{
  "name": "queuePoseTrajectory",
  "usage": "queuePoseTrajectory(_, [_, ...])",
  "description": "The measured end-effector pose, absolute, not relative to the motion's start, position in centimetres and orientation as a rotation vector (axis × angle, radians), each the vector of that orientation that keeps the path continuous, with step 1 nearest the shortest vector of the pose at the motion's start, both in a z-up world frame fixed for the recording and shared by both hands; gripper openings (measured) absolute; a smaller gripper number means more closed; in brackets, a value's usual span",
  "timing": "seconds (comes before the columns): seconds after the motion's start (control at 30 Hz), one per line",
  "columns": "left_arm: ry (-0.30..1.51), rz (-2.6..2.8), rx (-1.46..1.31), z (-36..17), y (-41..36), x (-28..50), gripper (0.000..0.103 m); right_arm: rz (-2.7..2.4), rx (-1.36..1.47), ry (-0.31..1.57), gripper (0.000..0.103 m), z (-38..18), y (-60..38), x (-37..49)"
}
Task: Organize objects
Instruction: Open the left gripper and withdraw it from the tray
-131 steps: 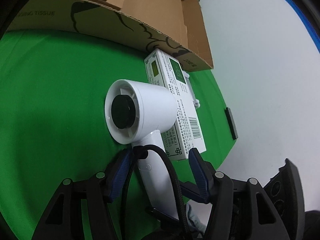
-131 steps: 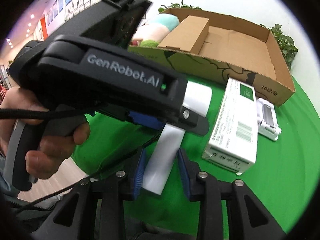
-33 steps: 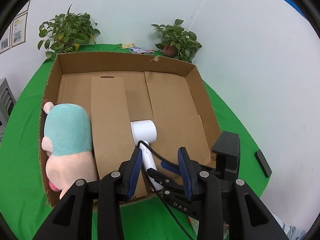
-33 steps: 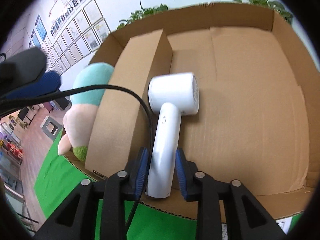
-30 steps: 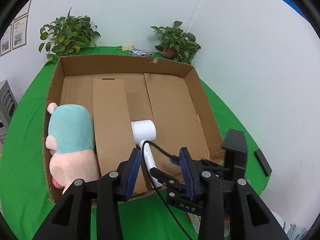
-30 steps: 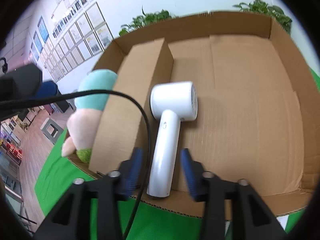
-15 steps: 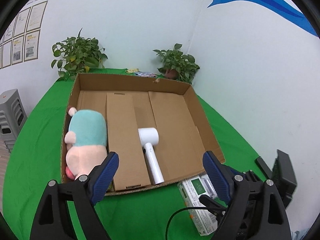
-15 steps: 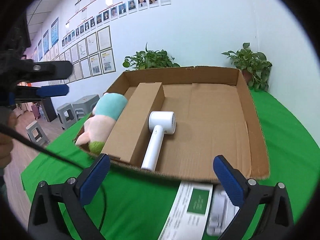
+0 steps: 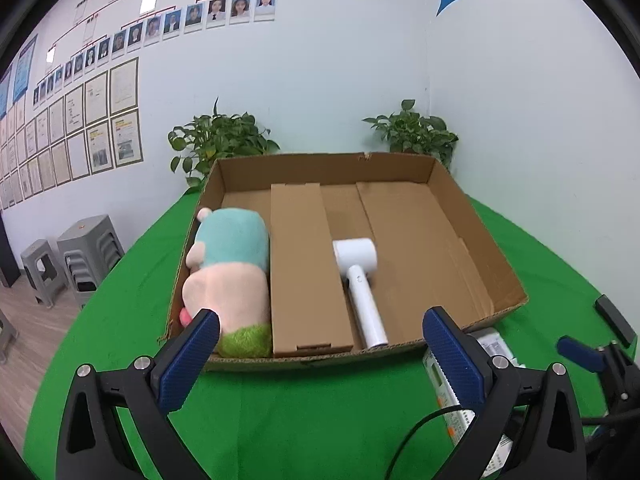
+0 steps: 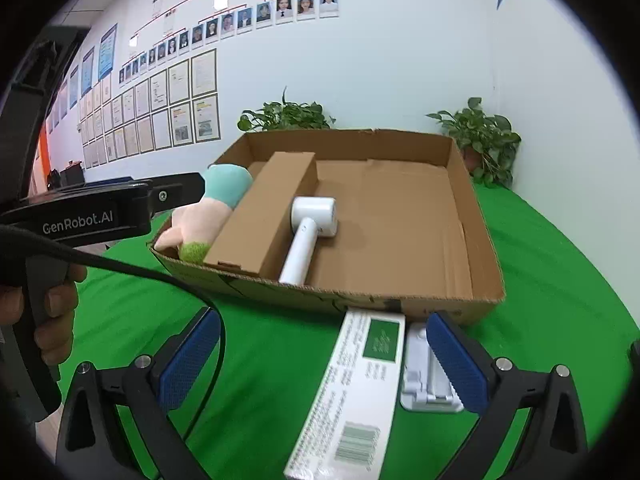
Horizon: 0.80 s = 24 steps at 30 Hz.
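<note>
Carton w/ green label lies outside tray, prob. light, stiff, slick; pinch across long sides w/ right gripper, spread wide & empty like left gripper.

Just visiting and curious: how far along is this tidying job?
Done: the hair dryer, plush toy and a long carton lie in the cardboard box. Both grippers are open, holding nothing. Left: the white-and-green box and white holder on the table.
</note>
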<state>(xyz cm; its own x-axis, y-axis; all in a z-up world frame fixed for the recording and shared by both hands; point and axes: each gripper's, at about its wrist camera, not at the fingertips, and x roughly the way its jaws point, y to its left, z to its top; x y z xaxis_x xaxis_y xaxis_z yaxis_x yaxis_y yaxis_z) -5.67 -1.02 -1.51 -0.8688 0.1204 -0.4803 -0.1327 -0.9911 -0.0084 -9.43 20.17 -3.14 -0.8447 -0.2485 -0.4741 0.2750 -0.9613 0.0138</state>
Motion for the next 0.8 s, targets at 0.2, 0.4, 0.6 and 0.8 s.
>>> queuePoseTrajectory(0.2, [0.053,2.853,-0.824,-3.3,-1.1,-6.2,0.103,-2.784,0.74,0.016,0.103,-4.4,22.5,-8.7])
queuePoseTrajectory(0.4, [0.018,2.789,-0.869,-4.7,-1.4,-7.0,0.102,-2.746,0.806,0.097,0.103,-6.7,22.7,-7.5])
queuePoseTrajectory(0.6, [-0.026,2.741,-0.878,-5.8,-1.7,-7.1,0.102,-2.728,0.877,0.075,0.103,-7.8,22.9,-7.4])
queuePoseTrajectory(0.8, [-0.115,2.681,-0.896,-6.5,-2.1,-7.4,0.102,-2.687,0.898,0.109,0.103,-8.0,21.7,-7.5])
